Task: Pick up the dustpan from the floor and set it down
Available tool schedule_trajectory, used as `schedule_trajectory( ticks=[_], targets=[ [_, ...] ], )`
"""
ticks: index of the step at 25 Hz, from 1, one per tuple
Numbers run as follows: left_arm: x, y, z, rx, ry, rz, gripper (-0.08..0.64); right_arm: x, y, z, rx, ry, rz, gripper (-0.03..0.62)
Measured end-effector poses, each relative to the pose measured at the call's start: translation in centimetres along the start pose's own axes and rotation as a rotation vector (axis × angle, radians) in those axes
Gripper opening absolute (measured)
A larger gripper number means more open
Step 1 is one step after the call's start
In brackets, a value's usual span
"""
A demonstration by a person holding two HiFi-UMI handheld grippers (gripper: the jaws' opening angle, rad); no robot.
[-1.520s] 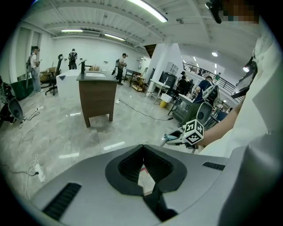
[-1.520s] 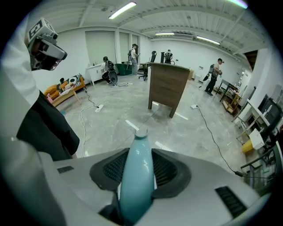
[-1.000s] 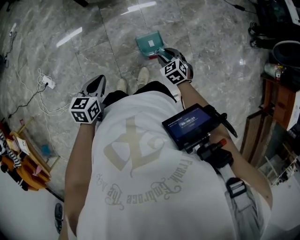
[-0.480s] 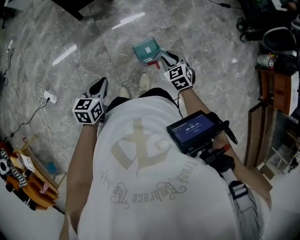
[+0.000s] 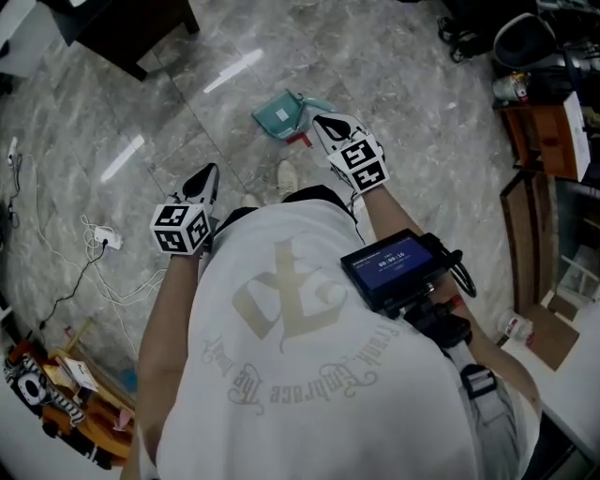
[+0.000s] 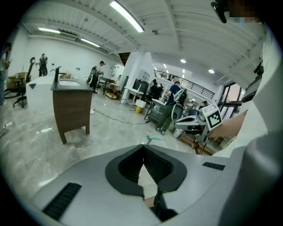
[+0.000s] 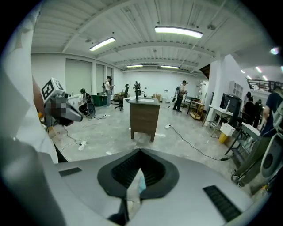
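The teal dustpan [image 5: 279,114] hangs tilted a little above the grey marble floor, ahead of the person's shoes. My right gripper [image 5: 323,127] reaches it from the right; its jaws have just been closing and now stand shut on the pan's edge. In the right gripper view a thin pale-teal sliver of the dustpan [image 7: 138,185] shows pinched inside my right gripper [image 7: 139,152]. My left gripper [image 5: 202,183] hovers to the left, apart from the pan. In its own view my left gripper [image 6: 143,148] is shut with nothing held, and the dustpan [image 6: 154,138] shows beyond it.
A dark brown cabinet [image 5: 131,28] stands at the back left on the floor. White cables and a power strip [image 5: 103,239] lie at the left. Wooden furniture [image 5: 539,131] and a cardboard box [image 5: 548,328] line the right side. People and desks fill the far room.
The right gripper has shut on the dustpan and risen with it; the pan has tilted off the floor. The left gripper has stayed close to where it was.
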State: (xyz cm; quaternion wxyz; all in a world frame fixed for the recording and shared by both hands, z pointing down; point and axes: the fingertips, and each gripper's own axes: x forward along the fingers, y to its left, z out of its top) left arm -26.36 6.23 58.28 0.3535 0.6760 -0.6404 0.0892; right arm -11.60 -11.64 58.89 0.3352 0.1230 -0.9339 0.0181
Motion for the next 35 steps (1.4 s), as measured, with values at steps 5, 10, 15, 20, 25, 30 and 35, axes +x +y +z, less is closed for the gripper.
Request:
schedule_trajectory(
  ticks=[5, 10, 15, 20, 25, 30, 35],
  targets=[
    [0.8, -1.0, 1.0, 0.088, 0.014, -0.079, 0.012, -2.4, 0.6, 2.8, 0.096, -0.112, -0.002, 0.017],
    [0.8, -3.2, 1.6, 0.142, -0.001, -0.147, 0.012, -6.5, 2.8, 4.4, 0.11, -0.199, 0.005, 0.015],
    [-0.2, -5.9, 1.5, 0.19, -0.012, -0.211, 0.012, -10.5, 5.1, 4.1, 0.147, -0.238, -0.024, 0.015],
    [0.0, -7.7, 1.7, 0.215, -0.004, -0.255, 0.012, -12.1, 5.8, 3.0, 0.201, -0.254, -0.018, 0.015],
    [-0.5, -8.3, 1.0, 0.228, 0.012, -0.266, 0.012, -12.6, 6.6, 2.2, 0.235, -0.273, -0.01, 0.015],
    [0.8, -7.8, 0.7, 0.218, 0.045, -0.27, 0.012, -11.5, 5.7, 1.9, 0.253, -0.259, -0.012, 0.015],
    [3.2, -6.5, 1.9, 0.205, 0.069, -0.28, 0.012, -9.4, 3.4, 2.3, 0.27, -0.24, -0.013, 0.015]
  ],
)
